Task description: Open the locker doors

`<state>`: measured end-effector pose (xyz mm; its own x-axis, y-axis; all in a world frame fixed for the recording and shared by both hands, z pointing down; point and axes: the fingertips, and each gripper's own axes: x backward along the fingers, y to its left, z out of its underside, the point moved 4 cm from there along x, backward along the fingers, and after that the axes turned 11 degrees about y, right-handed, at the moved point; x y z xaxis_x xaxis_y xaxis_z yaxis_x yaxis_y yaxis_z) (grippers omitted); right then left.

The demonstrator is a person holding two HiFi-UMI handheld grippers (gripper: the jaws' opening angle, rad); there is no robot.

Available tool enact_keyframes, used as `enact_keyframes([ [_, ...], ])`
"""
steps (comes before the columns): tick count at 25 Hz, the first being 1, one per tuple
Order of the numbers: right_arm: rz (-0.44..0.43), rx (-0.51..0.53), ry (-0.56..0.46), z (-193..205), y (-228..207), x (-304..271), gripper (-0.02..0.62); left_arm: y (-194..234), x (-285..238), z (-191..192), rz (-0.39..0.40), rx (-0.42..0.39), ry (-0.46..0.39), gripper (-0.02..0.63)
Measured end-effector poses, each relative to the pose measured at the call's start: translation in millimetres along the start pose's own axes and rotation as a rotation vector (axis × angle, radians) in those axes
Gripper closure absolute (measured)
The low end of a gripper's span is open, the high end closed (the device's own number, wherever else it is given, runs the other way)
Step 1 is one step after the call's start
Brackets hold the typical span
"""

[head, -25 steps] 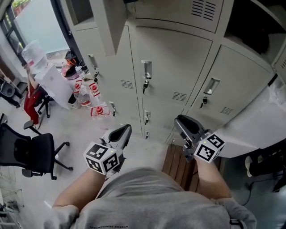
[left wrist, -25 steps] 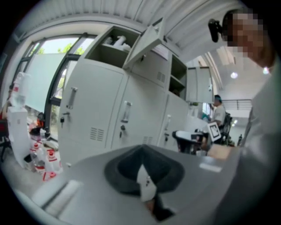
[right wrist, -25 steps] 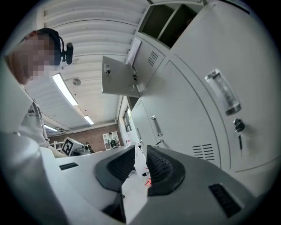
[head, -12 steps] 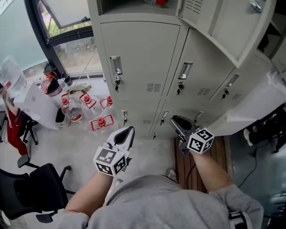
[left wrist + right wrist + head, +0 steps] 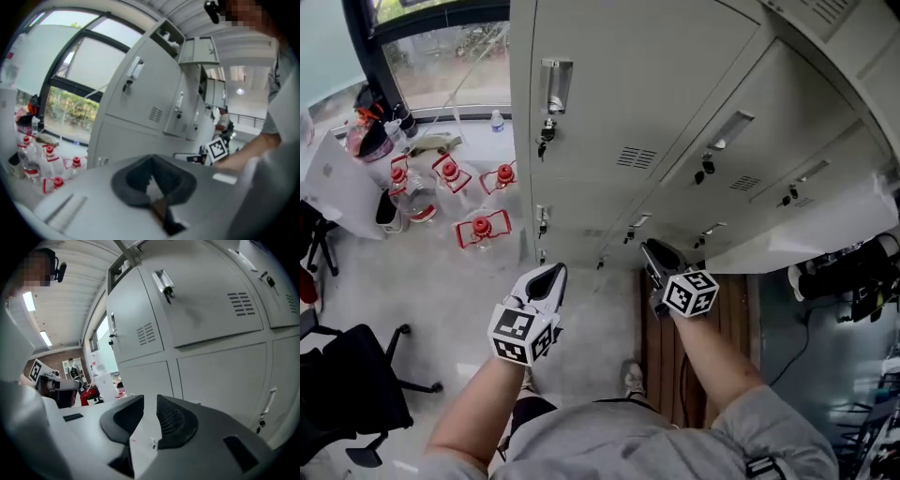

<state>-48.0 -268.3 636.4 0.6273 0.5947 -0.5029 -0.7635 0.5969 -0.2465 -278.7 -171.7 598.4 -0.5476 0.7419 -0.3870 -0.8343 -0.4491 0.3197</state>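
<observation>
Your left gripper (image 5: 553, 274) has its jaws together at the tips with nothing between them. Your right gripper (image 5: 653, 251) has its jaws narrowly apart and is also empty. Both hang short of the lockers and touch nothing. The locker doors (image 5: 609, 103) directly ahead are closed, and the bottom-row handle (image 5: 542, 221) is nearest. Judgement: you are at the approach step. The next move calls for open jaws set squarely on a handle, then an outward pull.

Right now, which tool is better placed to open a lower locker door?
Probably right: the right tool, jaws apart, sits close to a lower door handle; the left tool has shut jaws.
</observation>
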Motion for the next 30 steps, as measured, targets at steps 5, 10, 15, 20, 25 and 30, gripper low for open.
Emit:
enact_keyframes([
  [5, 0.031, 0.039, 0.055, 51.8, -56.8, -38.6, 0.491, 3.3, -69.6, 68.0, -0.034, 0.118, 0.006, 0.601],
  [10, 0.063, 0.075, 0.041, 74.3, -89.4, -70.6, 0.484, 2.8, -131.2, 121.9, -0.027, 0.132, 0.033, 0.601],
  [15, 0.091, 0.086, 0.004, 85.0, -102.1, -101.7, 0.46, -0.7, -173.0, 145.2, -0.006, 0.088, 0.057, 0.601],
  [20, 0.154, 0.075, -0.035, 73.6, -114.1, -126.2, 0.443, -3.9, -191.2, 146.4, 0.013, 0.048, 0.048, 0.601],
  [25, 0.21, 0.031, -0.048, 65.6, -116.8, -141.4, 0.44, -9.7, -197.9, 144.9, 0.045, 0.02, 0.05, 0.601],
  [30, 0.23, 0.026, -0.046, 58.8, -118.8, -149.5, 0.431, -6.9, -198.3, 140.8, 0.049, 0.023, 0.044, 0.601],
])
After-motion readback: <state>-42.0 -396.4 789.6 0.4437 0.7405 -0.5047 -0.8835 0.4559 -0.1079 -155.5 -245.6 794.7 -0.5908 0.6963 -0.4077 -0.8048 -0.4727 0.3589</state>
